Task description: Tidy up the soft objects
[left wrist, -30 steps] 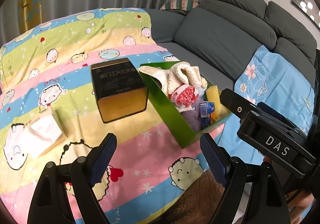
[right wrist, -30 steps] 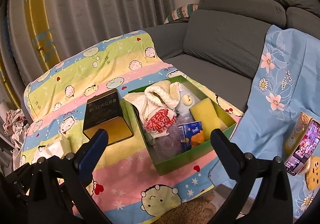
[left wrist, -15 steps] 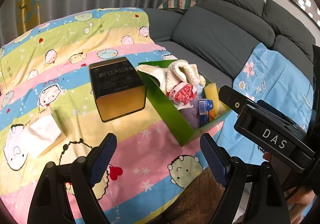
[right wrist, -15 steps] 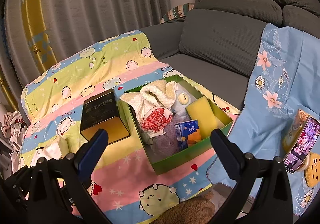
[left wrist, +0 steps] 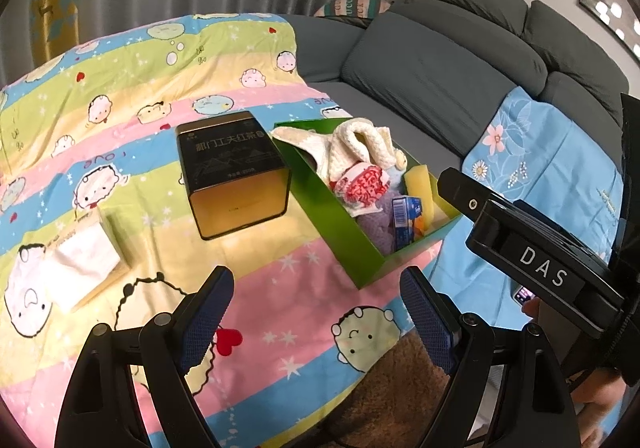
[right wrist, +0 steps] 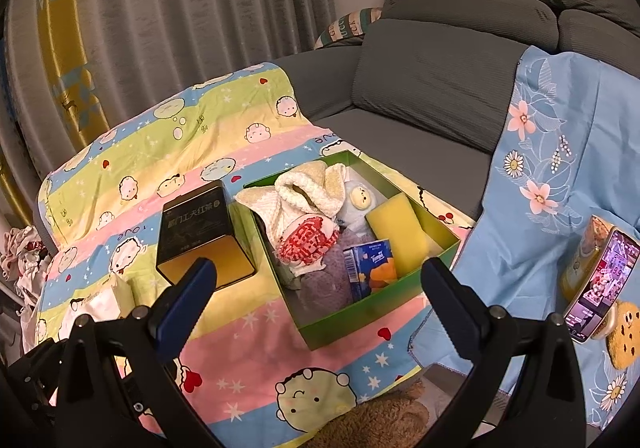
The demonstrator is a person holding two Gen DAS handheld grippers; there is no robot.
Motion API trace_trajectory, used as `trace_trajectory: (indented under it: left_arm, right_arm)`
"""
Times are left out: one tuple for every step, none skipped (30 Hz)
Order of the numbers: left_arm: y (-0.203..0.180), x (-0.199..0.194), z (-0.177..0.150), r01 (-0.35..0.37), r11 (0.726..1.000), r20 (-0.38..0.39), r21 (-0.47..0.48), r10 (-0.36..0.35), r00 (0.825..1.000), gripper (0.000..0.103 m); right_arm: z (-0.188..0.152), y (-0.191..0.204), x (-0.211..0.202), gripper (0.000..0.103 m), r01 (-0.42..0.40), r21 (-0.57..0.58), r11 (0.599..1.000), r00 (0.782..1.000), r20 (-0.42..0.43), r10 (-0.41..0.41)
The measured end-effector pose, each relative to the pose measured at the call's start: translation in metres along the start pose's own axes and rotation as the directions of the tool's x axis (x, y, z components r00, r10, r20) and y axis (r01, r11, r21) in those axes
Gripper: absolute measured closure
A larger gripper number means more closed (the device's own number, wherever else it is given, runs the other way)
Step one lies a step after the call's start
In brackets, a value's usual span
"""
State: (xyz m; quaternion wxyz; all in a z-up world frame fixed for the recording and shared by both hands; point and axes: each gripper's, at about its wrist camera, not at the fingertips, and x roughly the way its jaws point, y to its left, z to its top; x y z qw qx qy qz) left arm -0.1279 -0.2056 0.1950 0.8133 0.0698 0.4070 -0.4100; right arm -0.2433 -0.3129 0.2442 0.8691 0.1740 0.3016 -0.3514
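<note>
A green box point(right wrist: 340, 318) point(left wrist: 340, 232) sits on a cartoon-print blanket point(right wrist: 248, 324). Inside lie a cream knitted cloth point(right wrist: 308, 188) point(left wrist: 352, 144), a red-and-white pouch point(right wrist: 308, 242) point(left wrist: 366, 184), a purple cloth point(right wrist: 324, 280), a pale plush toy point(right wrist: 358, 198), a yellow sponge point(right wrist: 400, 236) point(left wrist: 420, 188) and a blue tissue pack point(right wrist: 370, 268) point(left wrist: 406, 214). My left gripper point(left wrist: 316, 304) hangs open and empty above the blanket, short of the box. My right gripper point(right wrist: 320, 288) is open and empty too, in front of the box's near wall. A brown fuzzy object point(right wrist: 372, 420) point(left wrist: 400, 392) lies at the blanket's near edge.
A dark tea tin point(right wrist: 200, 236) point(left wrist: 232, 176) stands left of the box. A tissue box point(left wrist: 86, 260) lies further left. A blue floral cloth point(right wrist: 540, 176) drapes the grey sofa point(right wrist: 432, 80), with a phone point(right wrist: 600, 284) and a cookie-shaped item point(right wrist: 624, 332) on it.
Both views have drifted slightly; the grippers stay open and nothing on the blanket has moved.
</note>
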Motion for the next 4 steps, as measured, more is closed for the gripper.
trace_trajectory:
  left_arm:
    - [-0.0005,-0.0004,-0.0001,0.000,1.000,-0.001,0.002,0.000,1.000,0.017]
    - [-0.0007,-0.0002,0.0000,-0.002,1.000,0.000,0.001,0.002,1.000,0.017]
    - [-0.0008,-0.0008,-0.0002,-0.003,1.000,-0.001,0.003,0.003,1.000,0.017]
    - [-0.0011,-0.0012,-0.0007,-0.003,1.000,-0.002,0.004,0.003,1.000,0.017]
  right_arm:
    - [0.0001,-0.0006,-0.0003,0.001,0.001,0.004,1.000,1.000,0.000,-0.001]
    - [0.0006,-0.0008,-0.0002,0.001,0.001,0.006,1.000,1.000,0.000,-0.001]
    - [0.0009,-0.0012,-0.0007,0.001,0.002,0.008,1.000,1.000,0.002,-0.002]
    - [0.0014,-0.0012,-0.0004,0.001,0.004,0.008,1.000,1.000,0.002,-0.004]
